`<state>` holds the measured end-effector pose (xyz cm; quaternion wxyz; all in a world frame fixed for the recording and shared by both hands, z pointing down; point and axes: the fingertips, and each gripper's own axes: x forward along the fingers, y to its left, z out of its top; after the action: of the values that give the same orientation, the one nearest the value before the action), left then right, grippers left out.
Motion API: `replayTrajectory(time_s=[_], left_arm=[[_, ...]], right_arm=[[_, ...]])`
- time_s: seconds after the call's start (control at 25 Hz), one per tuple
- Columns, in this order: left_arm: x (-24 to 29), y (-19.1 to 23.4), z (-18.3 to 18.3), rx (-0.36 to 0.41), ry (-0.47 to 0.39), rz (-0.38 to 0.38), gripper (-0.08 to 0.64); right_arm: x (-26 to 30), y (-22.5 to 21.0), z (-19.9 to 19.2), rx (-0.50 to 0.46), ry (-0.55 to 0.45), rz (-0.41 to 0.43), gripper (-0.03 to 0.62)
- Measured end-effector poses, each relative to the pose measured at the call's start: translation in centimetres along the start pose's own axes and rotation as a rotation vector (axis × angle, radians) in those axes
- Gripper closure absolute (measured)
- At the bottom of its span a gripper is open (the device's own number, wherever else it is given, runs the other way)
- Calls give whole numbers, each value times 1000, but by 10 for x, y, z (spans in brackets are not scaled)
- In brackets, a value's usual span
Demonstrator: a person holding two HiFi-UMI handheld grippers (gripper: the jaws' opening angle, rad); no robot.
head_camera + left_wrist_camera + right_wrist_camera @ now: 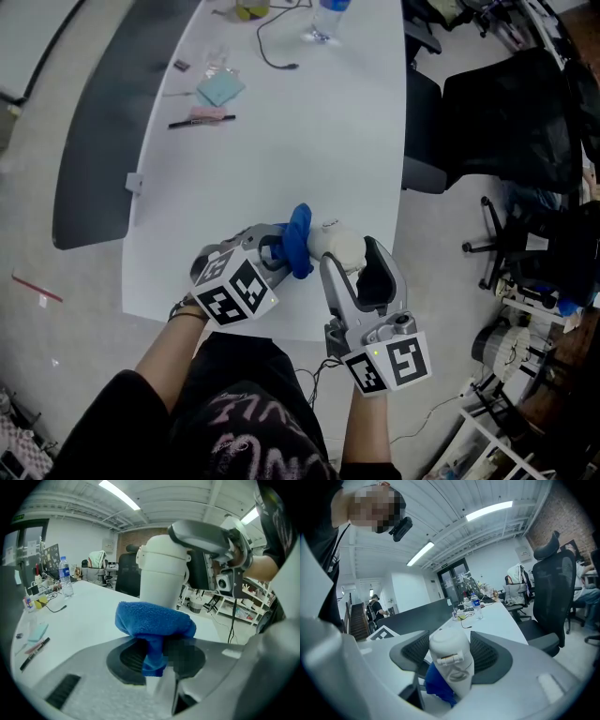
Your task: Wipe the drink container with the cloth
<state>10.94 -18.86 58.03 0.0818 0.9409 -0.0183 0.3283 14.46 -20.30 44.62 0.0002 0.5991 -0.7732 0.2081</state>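
The long white table [281, 141] ran out of the head view at the top, so its far end was cut off. Its near edge and right edge were both in plain sight, with bare tabletop all along the middle. Two black chairs [506, 122] stood off the right edge, the closer one tucked against the table. Two grippers worked over the near right corner. The right gripper [359, 258] had its two jaws closed on the sides of the one white drink container [336, 242], lid end toward its own camera. The container's bottom was hidden behind the gripper body, and I could not tell whether it touched the table. The left gripper [279, 251] had its jaws pinched tight on a fold of the one blue cloth [300, 239]. The rest of the cloth bunched out past the tips and pressed against the container's side (in the left gripper view it covered the container's lower half). Far up the table stood one water bottle [328, 19], with one dark cable [272, 52] beside it. Nearer the left edge lay a pale blue pad [221, 89] and one black pen [202, 120]. The other bits there were too small to name.
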Motion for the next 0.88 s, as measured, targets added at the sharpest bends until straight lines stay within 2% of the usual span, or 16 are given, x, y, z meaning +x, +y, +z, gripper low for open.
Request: replayTrajectory(time_s=[0.2, 0.64, 0.88], left_arm=[[-22, 1, 11, -30, -55, 32, 460], [-59, -2, 25, -113, -113, 111, 460], [-74, -8, 31, -119, -139, 156, 460]], right_arm=[[-1, -1, -1, 4, -3, 9, 310], [-4, 1, 0, 25, -12, 38, 310], [-8, 4, 1, 27, -22, 47, 313]])
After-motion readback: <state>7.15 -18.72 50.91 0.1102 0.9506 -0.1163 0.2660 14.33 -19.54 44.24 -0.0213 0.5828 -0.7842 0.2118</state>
